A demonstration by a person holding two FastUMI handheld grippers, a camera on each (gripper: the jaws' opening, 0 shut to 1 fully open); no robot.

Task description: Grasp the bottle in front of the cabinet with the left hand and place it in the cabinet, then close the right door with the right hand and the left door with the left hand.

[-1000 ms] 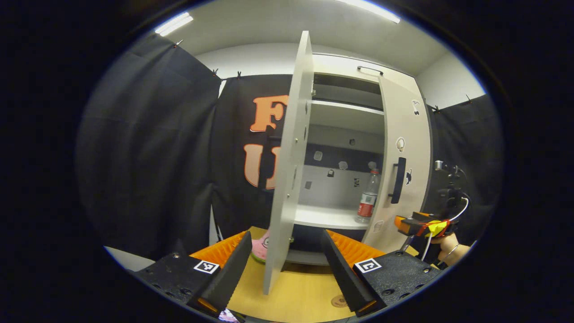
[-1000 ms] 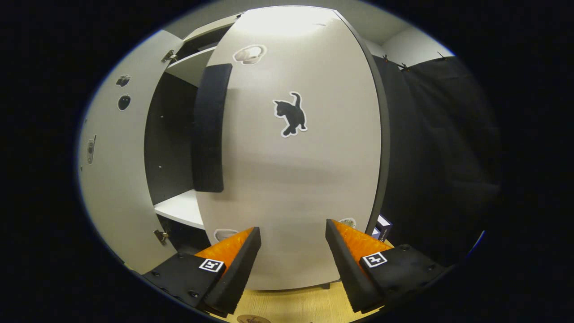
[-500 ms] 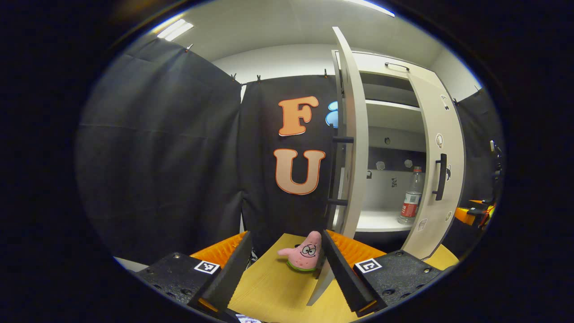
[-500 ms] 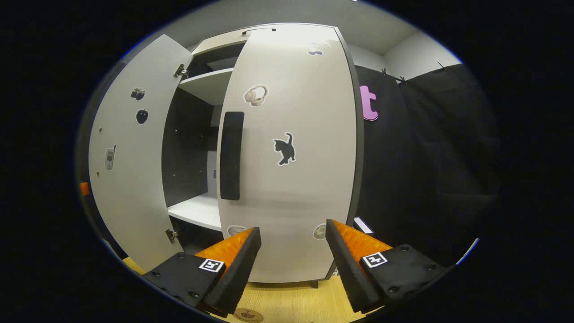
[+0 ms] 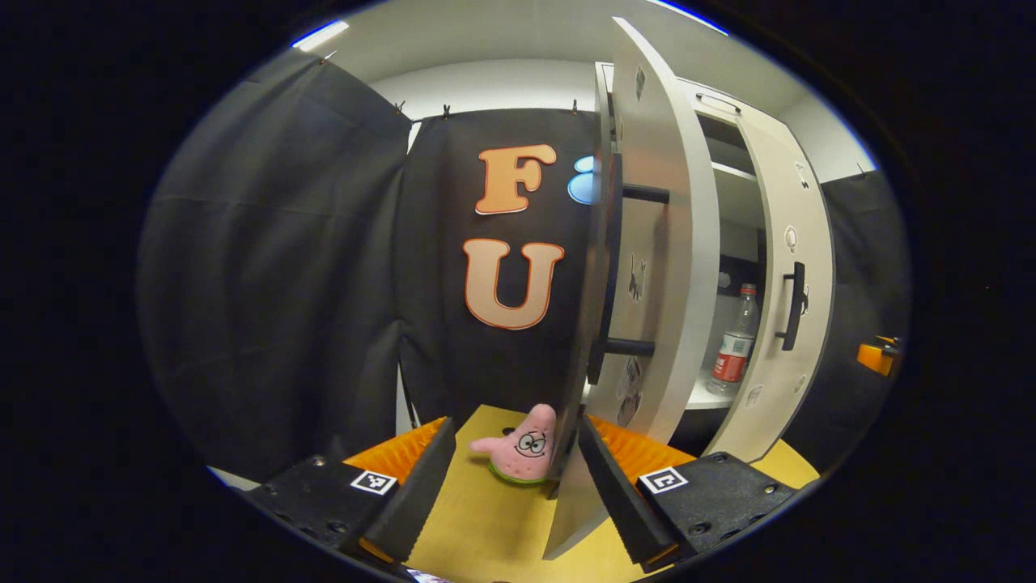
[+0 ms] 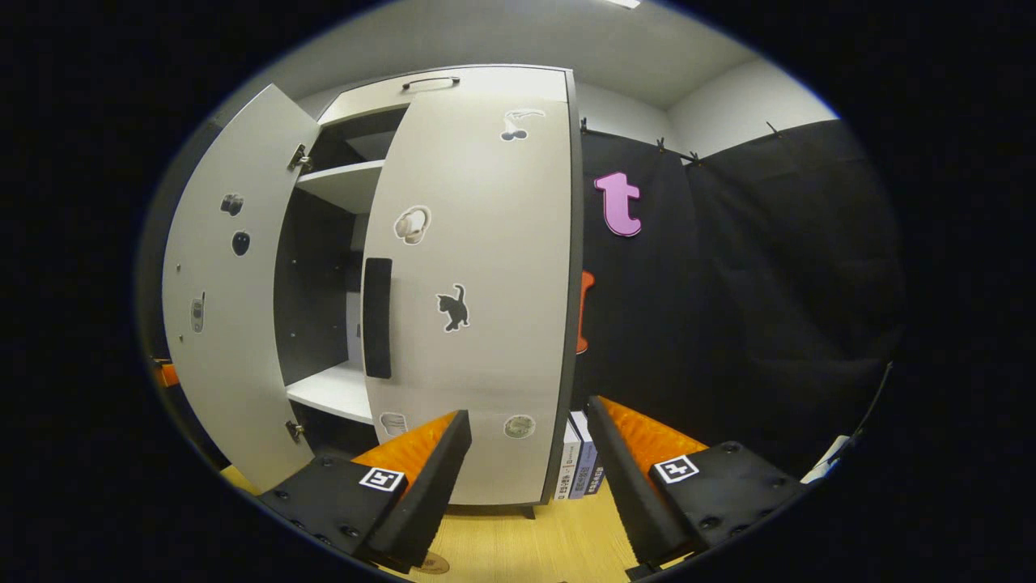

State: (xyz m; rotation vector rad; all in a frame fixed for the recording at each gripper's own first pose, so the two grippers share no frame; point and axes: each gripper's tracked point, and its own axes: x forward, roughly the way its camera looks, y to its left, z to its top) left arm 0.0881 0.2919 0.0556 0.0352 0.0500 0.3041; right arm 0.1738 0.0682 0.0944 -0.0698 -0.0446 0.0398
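Observation:
In the left gripper view, the clear bottle (image 5: 731, 344) with a red label stands upright on the cabinet's white shelf (image 5: 702, 395), seen through the gap between the doors. The left door (image 5: 660, 243) stands open, nearly edge-on, with its dark handle (image 5: 613, 267) facing me. My left gripper (image 5: 514, 486) is open, and the door's lower edge sits just inside its right finger. In the right gripper view, the right door (image 6: 477, 283) with the cat sticker is close to shut. My right gripper (image 6: 526, 478) is open a short way in front of it, touching nothing.
A pink star plush toy (image 5: 522, 445) sits on the wooden tabletop (image 5: 486, 526) just left of the left door. Books (image 6: 579, 465) stand beside the cabinet's right side. The open left door (image 6: 218, 308) juts out over the table. Black cloth walls close in both sides.
My left gripper swung left, around to the outer face of the left door. The right door swung nearly shut and my right gripper backed away from it.

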